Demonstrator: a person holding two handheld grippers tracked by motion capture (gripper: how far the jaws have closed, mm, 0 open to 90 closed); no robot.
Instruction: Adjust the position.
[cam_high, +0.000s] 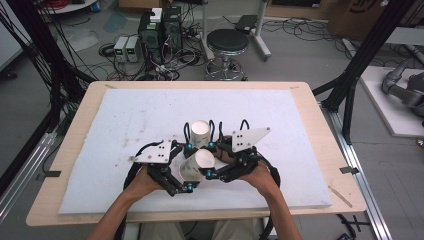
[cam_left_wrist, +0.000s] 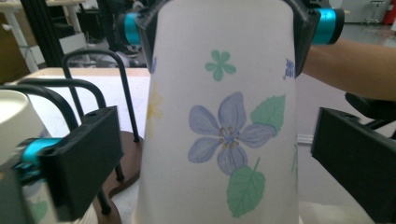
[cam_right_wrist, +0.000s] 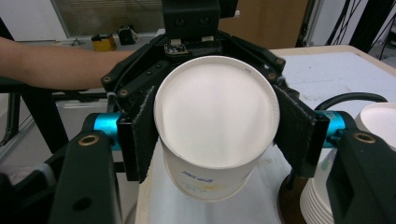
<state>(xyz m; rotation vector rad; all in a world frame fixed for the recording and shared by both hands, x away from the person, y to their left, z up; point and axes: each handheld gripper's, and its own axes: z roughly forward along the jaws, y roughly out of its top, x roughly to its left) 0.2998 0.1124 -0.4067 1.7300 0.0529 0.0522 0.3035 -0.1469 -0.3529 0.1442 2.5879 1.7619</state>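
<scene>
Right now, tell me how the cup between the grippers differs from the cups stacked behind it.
The held cup is a single cup; the stacked cups are several nested together. The held cup is off the mat and tipped on its side; the stacked cups stand upright on a stand. Both are white paper cups.

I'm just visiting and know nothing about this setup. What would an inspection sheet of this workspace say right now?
Surface: white foam sheet on a wooden table, with some dark specks.
Job's things: flowered paper cup tipped on its side between the claws; cup stack just behind it.
Clutter: nothing seen.
Grippers: right claw clamped on the cup's narrow end; left claw open, jaws either side of the wide end, not touching.
Cables: tangled wires on the floor beyond the table.
Surroundings: round stool, grey boxes.
</scene>
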